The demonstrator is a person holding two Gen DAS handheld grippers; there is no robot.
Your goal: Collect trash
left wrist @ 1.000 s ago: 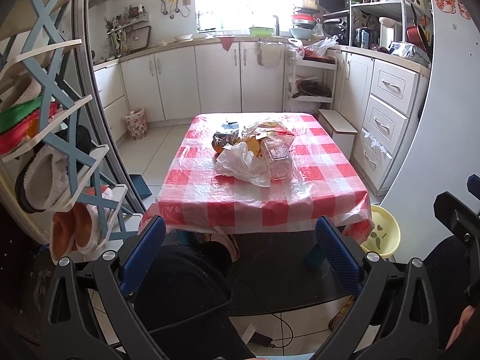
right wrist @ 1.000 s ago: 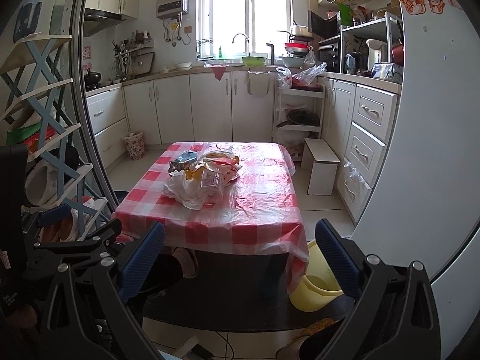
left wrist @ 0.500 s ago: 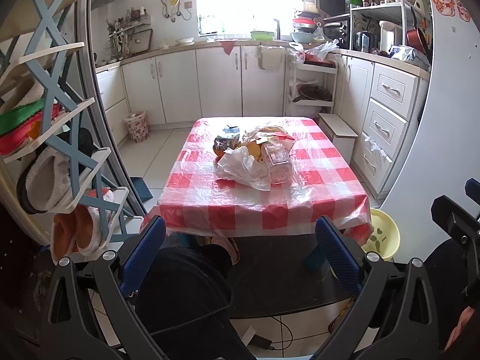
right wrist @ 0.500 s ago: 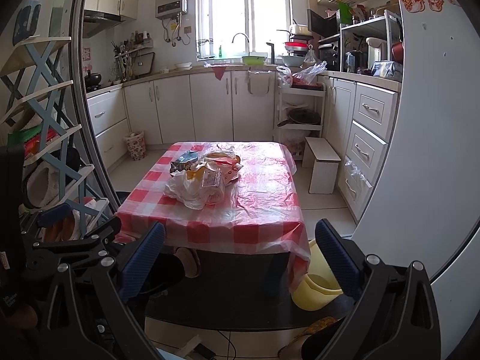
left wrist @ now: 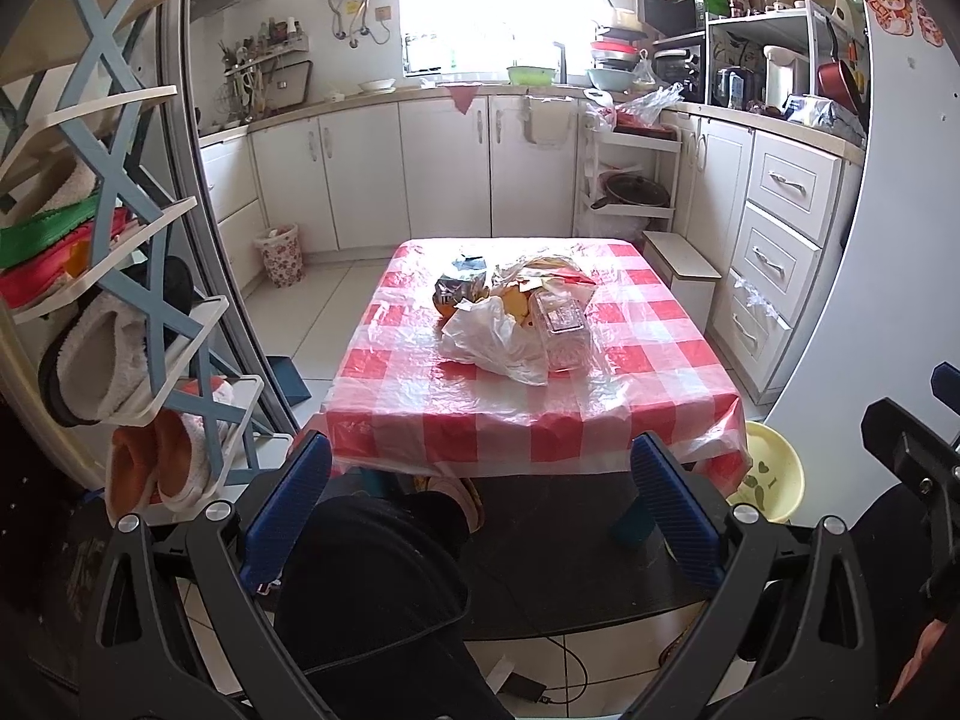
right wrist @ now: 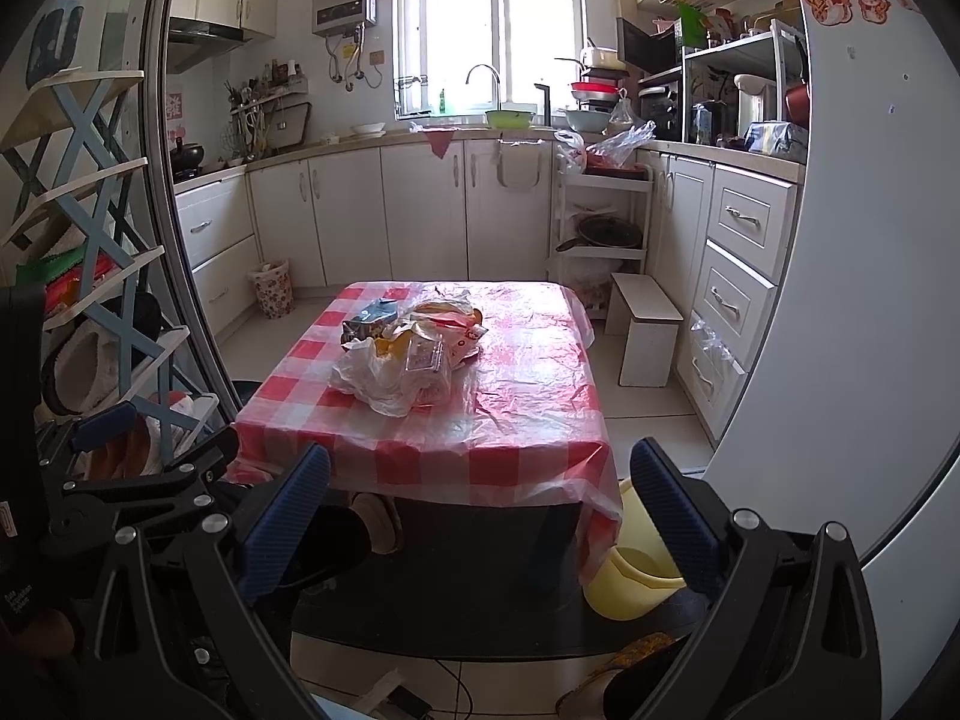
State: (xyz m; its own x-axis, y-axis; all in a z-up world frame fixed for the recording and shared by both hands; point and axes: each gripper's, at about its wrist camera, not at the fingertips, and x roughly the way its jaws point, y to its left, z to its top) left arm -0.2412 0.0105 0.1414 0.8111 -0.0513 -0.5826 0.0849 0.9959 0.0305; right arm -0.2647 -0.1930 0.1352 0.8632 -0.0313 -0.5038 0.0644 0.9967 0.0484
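Right in the middle of the table (left wrist: 660, 396) sits the trash pile (left wrist: 516, 318), heaped up on the red and white checked cloth. Made of a crinkly white plastic bag (left wrist: 492, 342) at the front, a clear plastic box (left wrist: 561, 324) touching it on the right, yellow and orange wrappers (left wrist: 519, 303) poking up behind, and a dark snack packet (left wrist: 459, 291) at the back left. All bunched close together, most likely so it can be scooped up in one go. Nothing picked up yet, so looks like the very start of the job.

Under the near right corner of the table, a yellow tub (right wrist: 636, 582) on the floor. Far back by the cupboards, a small flowery bin (left wrist: 281, 255), maybe the place for the trash, but hard to say for sure.

Down low and well away from the pile, the left gripper (left wrist: 480, 510), fingers spread wide with nothing between them. Same for the right gripper (right wrist: 480, 516): wide apart and holding nothing. Both pointed at the table, probably ready to move in. Likely wide like that because the bag is soft and puffy and needs a big bite.

Off to the left side, a blue and white shoe rack (left wrist: 138, 276) with fluffy slippers. Careful with the thin plastic bag: slippery, and bits could fall out.
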